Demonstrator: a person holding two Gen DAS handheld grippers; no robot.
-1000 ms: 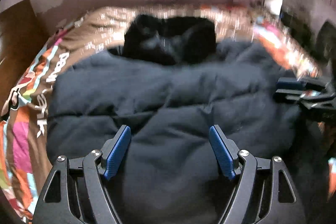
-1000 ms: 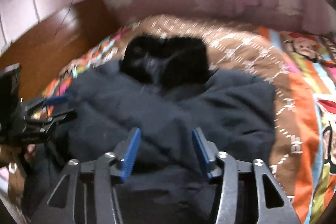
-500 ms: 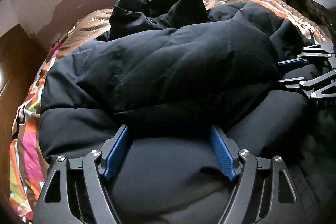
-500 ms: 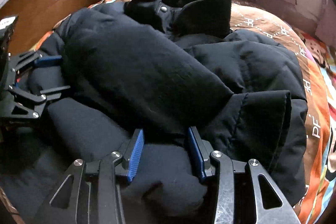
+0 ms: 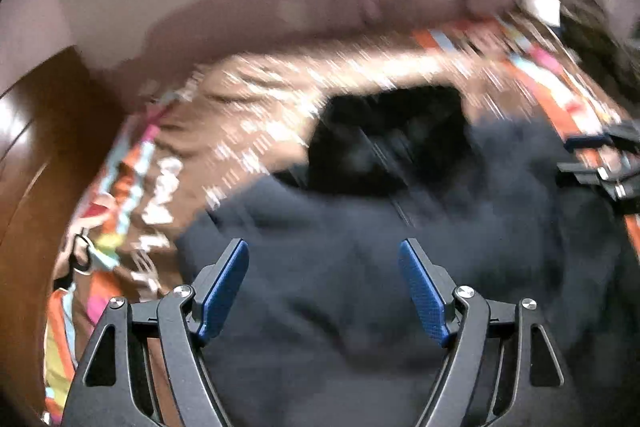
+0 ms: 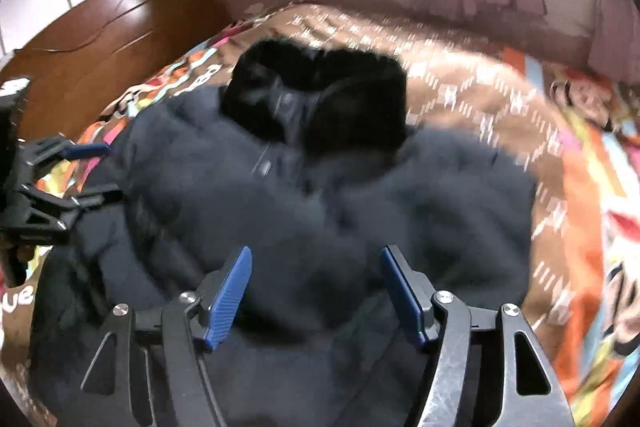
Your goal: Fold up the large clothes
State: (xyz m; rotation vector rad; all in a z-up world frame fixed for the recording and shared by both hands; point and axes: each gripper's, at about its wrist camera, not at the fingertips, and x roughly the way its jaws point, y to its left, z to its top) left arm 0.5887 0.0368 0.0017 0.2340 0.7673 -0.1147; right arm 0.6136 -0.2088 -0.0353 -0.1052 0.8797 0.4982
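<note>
With its near hem folded up, the dark jacket (image 6: 320, 211) lies released on the bed (image 6: 460, 67); right tongs (image 6: 316, 291), just opening, and left tongs (image 5: 324, 291) both gape empty.

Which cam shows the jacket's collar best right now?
Right wrist. The black collar sits near the centre, both flaps and the zip below it readable despite blur. In the left wrist view the collar is a heavily smeared dark patch, with no detail.

Left gripper (image 5: 324, 291) fingers (image 5: 222, 291) spread wide above dark padded jacket (image 5: 360, 267) on patterned bedspread (image 5: 248, 115).
</note>
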